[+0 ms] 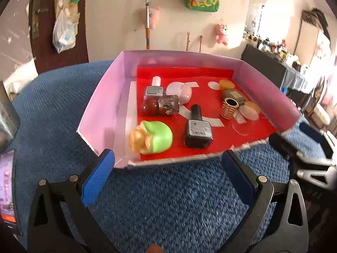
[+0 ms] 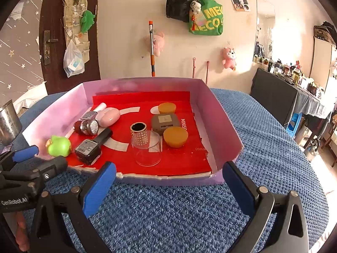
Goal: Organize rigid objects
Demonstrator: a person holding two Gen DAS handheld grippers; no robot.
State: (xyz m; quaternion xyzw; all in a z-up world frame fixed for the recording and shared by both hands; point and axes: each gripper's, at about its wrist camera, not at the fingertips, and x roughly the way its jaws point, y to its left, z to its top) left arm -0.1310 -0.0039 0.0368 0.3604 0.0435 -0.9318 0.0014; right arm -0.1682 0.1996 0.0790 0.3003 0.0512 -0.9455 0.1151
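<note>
So both grippers are empty with their fingers wide apart: the left gripper and the right gripper hang over the blue cloth, just in front of the near edge of the pink box. All the little things lie in the box on its red floor: the green apple toy in the near left corner, a black bottle beside it, a clear cup near the near edge, and two orange lids toward the right wall. I think the sorting is between picks, so the next move calls for one gripper to reach over the low near edge and close on one thing without bumping the others.
</note>
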